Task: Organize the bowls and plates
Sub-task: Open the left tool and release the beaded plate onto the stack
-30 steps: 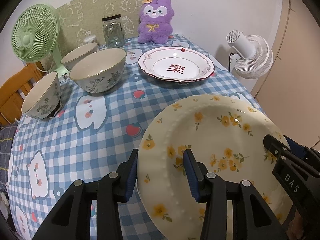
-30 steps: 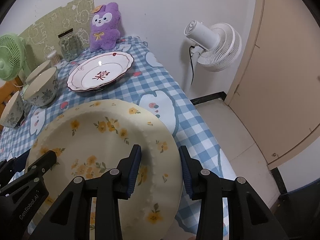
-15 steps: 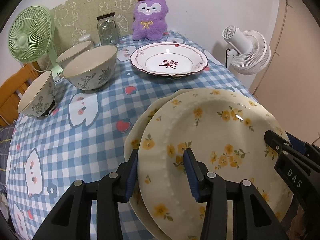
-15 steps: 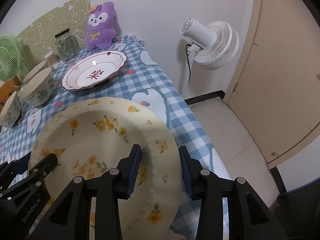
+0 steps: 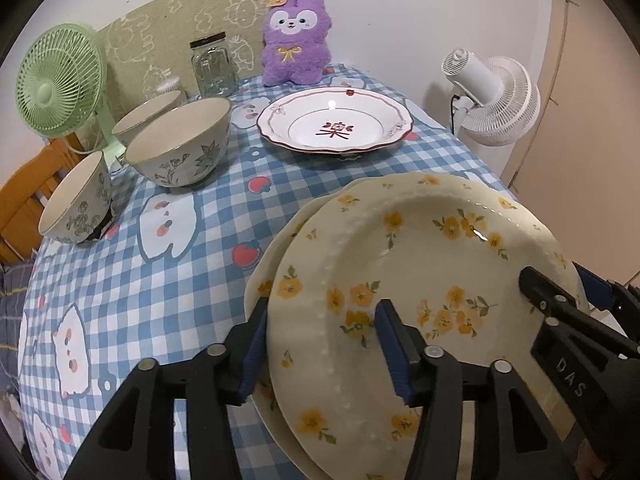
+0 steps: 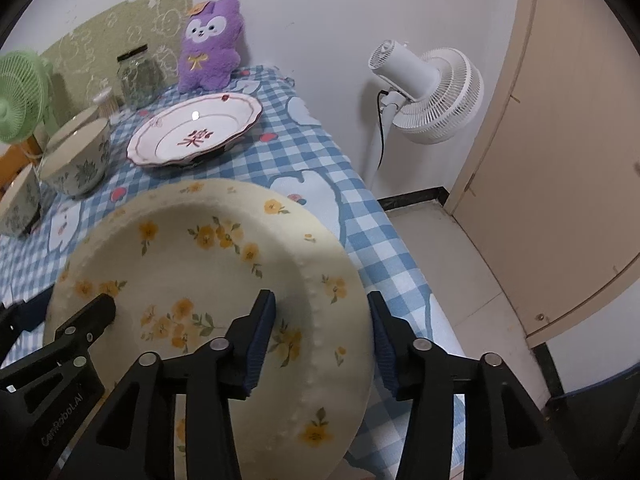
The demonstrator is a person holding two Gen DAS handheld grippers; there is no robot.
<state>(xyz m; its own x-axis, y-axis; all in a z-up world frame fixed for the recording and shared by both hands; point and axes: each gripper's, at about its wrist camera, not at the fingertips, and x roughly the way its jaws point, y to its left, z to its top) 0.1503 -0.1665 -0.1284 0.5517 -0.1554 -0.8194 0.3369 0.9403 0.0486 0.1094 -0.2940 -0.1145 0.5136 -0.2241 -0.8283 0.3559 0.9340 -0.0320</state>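
Note:
A cream plate with yellow flowers [image 5: 420,264] is held by both grippers above a second matching plate [image 5: 276,256] that lies on the table. My left gripper [image 5: 320,340] is shut on its left rim. My right gripper [image 6: 320,332] is shut on its right rim [image 6: 336,320]. A white plate with a red rim [image 5: 334,126] sits further back. Three floral bowls [image 5: 180,148] [image 5: 76,200] [image 5: 146,116] stand at the left.
A blue checked tablecloth [image 5: 140,280] covers the table. A purple plush toy [image 5: 296,40], a glass jar [image 5: 212,66] and a green fan [image 5: 60,80] stand at the back. A white floor fan [image 6: 428,92] and a door [image 6: 560,160] are to the right.
The held plate has risen and drawn back toward me, uncovering the rim of the matching plate beneath it. Both grippers kept their hold.

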